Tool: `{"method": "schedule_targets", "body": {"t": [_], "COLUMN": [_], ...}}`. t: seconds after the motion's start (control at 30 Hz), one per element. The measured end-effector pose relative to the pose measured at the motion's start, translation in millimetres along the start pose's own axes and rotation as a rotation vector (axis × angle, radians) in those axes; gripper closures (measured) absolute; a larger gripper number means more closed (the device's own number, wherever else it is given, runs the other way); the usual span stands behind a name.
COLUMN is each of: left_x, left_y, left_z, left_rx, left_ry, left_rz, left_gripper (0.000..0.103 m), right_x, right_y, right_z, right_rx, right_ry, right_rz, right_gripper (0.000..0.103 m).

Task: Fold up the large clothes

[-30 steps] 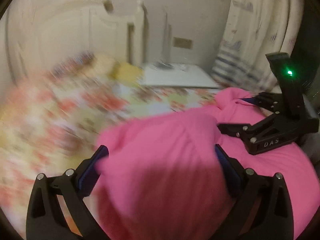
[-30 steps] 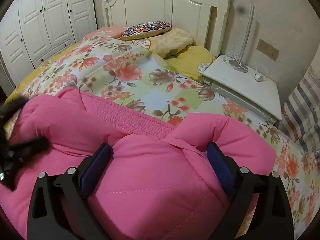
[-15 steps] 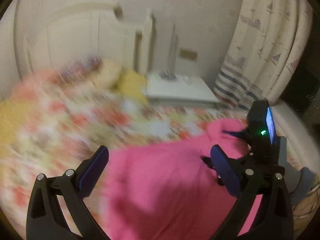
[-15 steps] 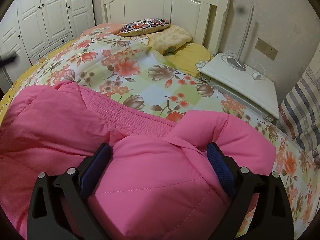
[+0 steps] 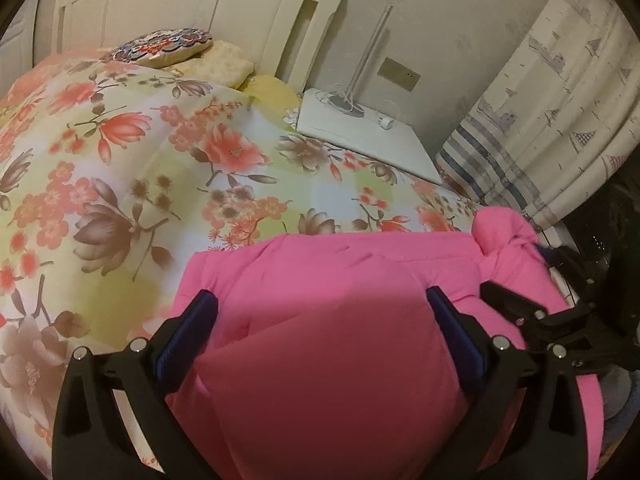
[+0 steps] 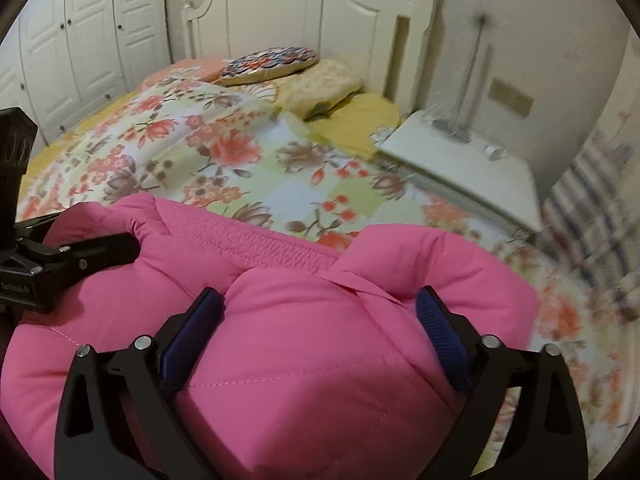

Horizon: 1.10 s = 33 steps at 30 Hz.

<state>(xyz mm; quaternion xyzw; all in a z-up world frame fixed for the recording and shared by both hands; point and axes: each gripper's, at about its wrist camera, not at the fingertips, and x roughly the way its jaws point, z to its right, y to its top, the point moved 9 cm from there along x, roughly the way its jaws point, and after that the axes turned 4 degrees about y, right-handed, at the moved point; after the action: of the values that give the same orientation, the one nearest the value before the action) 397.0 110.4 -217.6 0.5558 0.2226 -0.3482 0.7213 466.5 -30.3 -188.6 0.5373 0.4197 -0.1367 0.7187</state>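
Observation:
A puffy pink padded jacket (image 5: 352,280) lies on the floral bed cover (image 5: 120,168). My left gripper (image 5: 320,320) has its jaws wide apart with a thick bulge of the jacket filling the gap between the blue pads (image 5: 192,332). My right gripper (image 6: 320,316) is the same, with its jaws wide around another bulge of the jacket (image 6: 312,352). The right gripper shows at the right in the left wrist view (image 5: 532,316). The left gripper shows at the left in the right wrist view (image 6: 72,260), touching the jacket's hem.
A white headboard (image 6: 304,20) and pillows (image 6: 272,64) are at the far end. A white bedside table (image 5: 368,136) with a lamp stand sits to the right, and a curtain (image 5: 552,112) beyond it. White wardrobe doors (image 6: 80,40) stand at the left.
My left gripper swung away from the jacket and came back onto its left part. The right gripper has shifted slightly, still on the same bulge.

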Motion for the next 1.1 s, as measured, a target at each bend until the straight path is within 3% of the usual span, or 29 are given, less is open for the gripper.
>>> {"method": "schedule_targets", "body": {"t": [0.13,0.37,0.43,0.57,0.67,0.77,0.97,1.1], "left_x": [1.0,7.5,7.1,7.8,4.8,1.1,-18.4,-21.1], "left_y": [-3.8,-5.1,-4.8,-5.1,-6.3,-7.5,-15.1,-15.5], "left_z": [-7.0,-12.4,-12.5,-13.2,-10.1,-6.4,8.3,12.5], "left_rx": [-0.003,-0.014,-0.016,-0.025,-0.008,0.003,0.072,0.095], "left_ry": [0.007,-0.006,-0.009,-0.015,-0.032,-0.025,0.072,0.096], "left_rz": [0.019,0.001,0.002,0.009,0.025,0.045,0.107,0.115], "left_gripper": [0.002,0.002,0.002,0.002,0.002,0.002,0.002,0.002], "right_x": [-41.4,-160.0,-171.0,-139.5,-125.0,-124.8,-124.2,-122.4], "right_y": [2.6,-1.0,-14.4,-66.3,-87.5,-97.1,-123.3,-131.4], "right_z": [-5.6,-51.1,-68.0,-101.0,-97.3,-94.1,-86.5,-81.7], "right_rx": [-0.046,-0.14,-0.168,-0.286,-0.2,-0.208,-0.205,-0.173], "right_ry": [-0.11,-0.019,0.004,-0.052,-0.031,-0.042,-0.035,-0.013], "right_rz": [0.065,0.3,0.313,0.223,0.23,0.248,0.277,0.295], "right_gripper": [0.006,0.005,0.004,0.004,0.004,0.004,0.004,0.004]}}
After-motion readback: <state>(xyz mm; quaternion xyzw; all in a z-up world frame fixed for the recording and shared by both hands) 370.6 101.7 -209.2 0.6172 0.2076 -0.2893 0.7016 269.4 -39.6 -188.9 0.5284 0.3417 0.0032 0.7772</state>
